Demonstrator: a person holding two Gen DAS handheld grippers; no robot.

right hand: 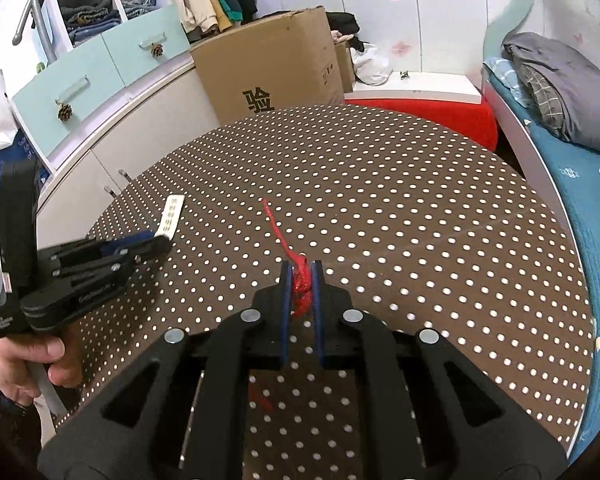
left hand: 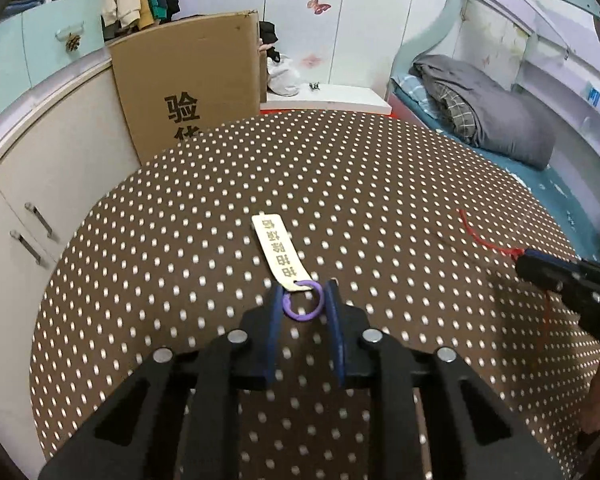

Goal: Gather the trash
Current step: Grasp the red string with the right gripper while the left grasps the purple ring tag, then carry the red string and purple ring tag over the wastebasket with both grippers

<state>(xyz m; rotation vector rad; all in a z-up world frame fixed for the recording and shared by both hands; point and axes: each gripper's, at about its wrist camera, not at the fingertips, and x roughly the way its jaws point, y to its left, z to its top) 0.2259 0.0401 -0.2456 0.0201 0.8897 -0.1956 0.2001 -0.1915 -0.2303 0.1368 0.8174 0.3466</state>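
Two tools at work over a brown polka-dot table (left hand: 380, 184).

The left tool (left hand: 303, 300) has its blue pads closed around a purple ring (left hand: 303, 307) carrying a cream tag (left hand: 278, 246), which lies near the table's middle. The right tool (right hand: 301, 280) is clamped on a red string (right hand: 302, 280), whose tail trails towards the far edge. A cardboard box (left hand: 188, 80) stands beyond the far edge.

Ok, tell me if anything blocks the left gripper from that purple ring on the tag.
Nothing visible does. The left gripper already has the purple ring of the paper tag between its jaws on the dotted tablecloth. The right gripper, off to the side, is shut on red string.
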